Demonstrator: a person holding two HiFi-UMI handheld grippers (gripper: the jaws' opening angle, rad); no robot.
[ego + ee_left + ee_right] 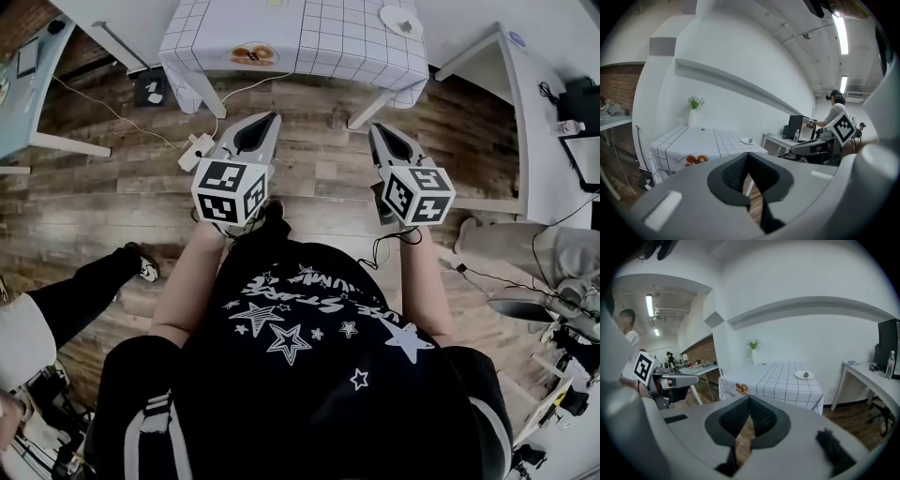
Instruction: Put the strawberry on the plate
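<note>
Wooden flooring lies between the person and the white grid-clothed bench (309, 37), whose small round white plate (387, 13) bears one unidentifiable dark item, strawberry not discernible; left gripper (271, 119) and right gripper (378, 130), well short, have fingers (764, 417) closed on nothing, so placement appears outstanding.

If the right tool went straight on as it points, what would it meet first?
Probably the near hanging side of the checked tablecloth, ahead of the shut right tool. It tilts downward, though, so the wooden floor could come first; depth is unclear.
</note>
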